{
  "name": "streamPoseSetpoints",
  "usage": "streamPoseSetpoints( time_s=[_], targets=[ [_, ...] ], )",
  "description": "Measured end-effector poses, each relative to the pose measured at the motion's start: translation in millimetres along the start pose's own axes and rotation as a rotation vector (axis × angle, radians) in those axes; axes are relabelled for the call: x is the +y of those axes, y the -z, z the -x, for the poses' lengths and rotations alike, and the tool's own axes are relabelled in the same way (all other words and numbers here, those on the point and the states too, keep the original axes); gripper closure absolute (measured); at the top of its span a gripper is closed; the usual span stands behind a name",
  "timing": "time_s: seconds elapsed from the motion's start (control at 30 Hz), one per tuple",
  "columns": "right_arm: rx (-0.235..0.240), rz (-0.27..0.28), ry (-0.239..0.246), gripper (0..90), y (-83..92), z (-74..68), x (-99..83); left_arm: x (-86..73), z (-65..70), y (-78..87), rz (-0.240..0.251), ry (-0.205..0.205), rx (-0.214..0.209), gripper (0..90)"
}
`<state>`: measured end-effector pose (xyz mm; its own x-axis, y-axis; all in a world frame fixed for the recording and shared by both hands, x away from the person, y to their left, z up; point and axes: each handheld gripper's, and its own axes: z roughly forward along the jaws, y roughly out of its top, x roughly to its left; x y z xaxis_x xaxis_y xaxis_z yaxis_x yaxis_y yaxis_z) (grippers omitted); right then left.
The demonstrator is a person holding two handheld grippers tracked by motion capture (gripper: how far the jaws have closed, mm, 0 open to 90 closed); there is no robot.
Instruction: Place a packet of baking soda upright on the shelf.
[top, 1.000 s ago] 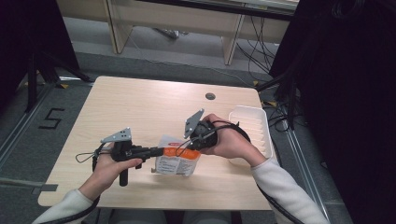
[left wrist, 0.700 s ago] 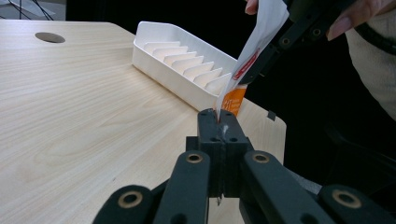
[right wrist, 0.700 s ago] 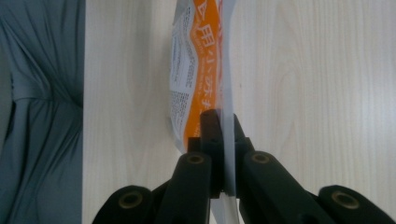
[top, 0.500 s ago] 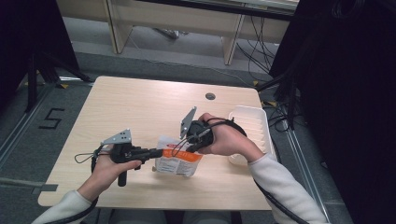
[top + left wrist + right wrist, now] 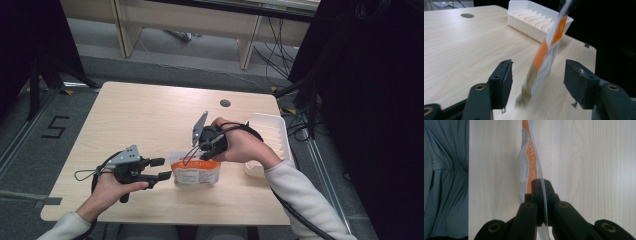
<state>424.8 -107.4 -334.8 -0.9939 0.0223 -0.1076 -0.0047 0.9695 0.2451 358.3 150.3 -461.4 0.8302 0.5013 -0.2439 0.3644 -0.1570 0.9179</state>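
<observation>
One grip only on the pouch (image 5: 194, 172) now: the right gripper (image 5: 204, 153) pinches its top seal, jaws pressed together on the clear film edge, as the right gripper view (image 5: 541, 195) shows. Left gripper (image 5: 164, 169) has just been opening; its jaws stand spread, and in the left gripper view (image 5: 537, 82) the orange-and-white pouch (image 5: 544, 58) sits between the pads (image 5: 503, 80) without either pressing on it.

Pouch hangs from the right gripper over the table (image 5: 150, 115), near its front edge, just left of the white tray (image 5: 280, 137). Bottom edge looks close to the tabletop; can't tell whether it touches.

Risks, as I judge them:
- Seal film is thin and slick. A single pinch at the top lets the pouch peel out if the right hand jerks or tilts, and it drops flat.
- Pouch is blurred in the left gripper view, so it's likely swinging. Free swing can clip a left pad and twist the film in the right jaws.
- If the left gripper recloses while the pouch sways, it may catch a corner or crease the body instead of a clean flat grab.
- Moving toward the tray with the pouch dangling, its lower edge could snag the tray's near wall.
</observation>
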Motion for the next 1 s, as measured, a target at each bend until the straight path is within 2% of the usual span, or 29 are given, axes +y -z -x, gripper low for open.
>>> streamPoseSetpoints(
  time_s=[0.07, 0.17, 0.2, 0.23, 0.27, 0.3, 0.33, 0.37, 0.43, 0.5, 0.53, 0.67, 0.77, 0.87, 0.9, 0.97, 1.0],
  targets=[
    [-0.01, -0.006, 0.013, 90.0, 3.6, 5.4, -1.4, -5.5, -0.6, 4.6, -0.013, -0.011, 0.011, 36.7],
    [-0.02, -0.013, 0.001, 90.0, 10.4, 9.7, -3.8, -14.0, -1.5, 11.0, -0.031, -0.015, 0.036, 36.2],
    [-0.022, -0.006, -0.004, 90.0, 13.1, 11.4, -5.0, -16.6, -2.3, 11.0, -0.04, -0.008, 0.038, 36.3],
    [-0.023, -0.006, -0.009, 90.0, 15.8, 12.7, -5.9, -19.0, -2.9, 10.8, -0.051, 0.001, 0.059, 36.2],
    [-0.025, -0.002, -0.035, 90.0, 18.6, 12.6, -6.9, -21.5, -4.9, 9.2, -0.056, 0.006, 0.059, 36.1],
    [-0.033, -0.002, -0.027, 90.0, 21.2, 14.7, -7.8, -23.2, -5.9, 8.3, -0.069, 0.014, 0.07, 35.5],
    [-0.032, 0.001, 0.004, 90.0, 23.7, 18.3, -9.1, -24.0, -6.5, 7.5, -0.078, 0.01, 0.084, 35.2],
    [-0.036, 0.001, -0.019, 90.0, 26.3, 17.9, -9.9, -24.5, -7.1, 6.3, -0.078, 0.006, 0.089, 35.2],
    [-0.041, 0.015, -0.016, 90.0, 30.8, 20.8, -12.0, -25.0, -7.1, 5.8, -0.081, 0.008, 0.104, 35.0],
    [-0.049, 0.022, -0.019, 90.0, 35.7, 23.9, -14.9, -25.9, -8.3, 5.4, -0.081, 0.011, 0.104, 35.0],
    [-0.048, 0.024, -0.035, 90.0, 38.0, 24.3, -16.3, -26.5, -8.9, 5.1, -0.081, 0.011, 0.106, 35.1],
    [-0.059, 0.03, -0.035, 90.0, 45.1, 29.5, -21.7, -27.3, -9.7, 4.6, -0.078, 0.021, 0.109, 35.4],
    [-0.075, 0.034, -0.06, 90.0, 55.2, 34.2, -29.4, -27.3, -9.7, 4.3, -0.079, 0.025, 0.115, 35.7],
    [-0.083, 0.038, -0.057, 90.0, 60.7, 39.0, -35.0, -27.2, -10.7, 4.2, -0.075, 0.028, 0.116, 36.0],
    [-0.088, 0.031, -0.083, 90.0, 62.0, 38.3, -36.5, -27.2, -10.7, 4.2, -0.075, 0.028, 0.116, 36.1],
    [-0.091, 0.031, -0.083, 90.0, 64.3, 40.5, -39.9, -27.1, -10.8, 4.3, -0.073, 0.03, 0.119, 36.1],
    [-0.09, 0.023, -0.103, 90.0, 65.8, 40.3, -41.4, -27.2, -10.7, 4.3, -0.074, 0.029, 0.119, 36.1]
  ],
)
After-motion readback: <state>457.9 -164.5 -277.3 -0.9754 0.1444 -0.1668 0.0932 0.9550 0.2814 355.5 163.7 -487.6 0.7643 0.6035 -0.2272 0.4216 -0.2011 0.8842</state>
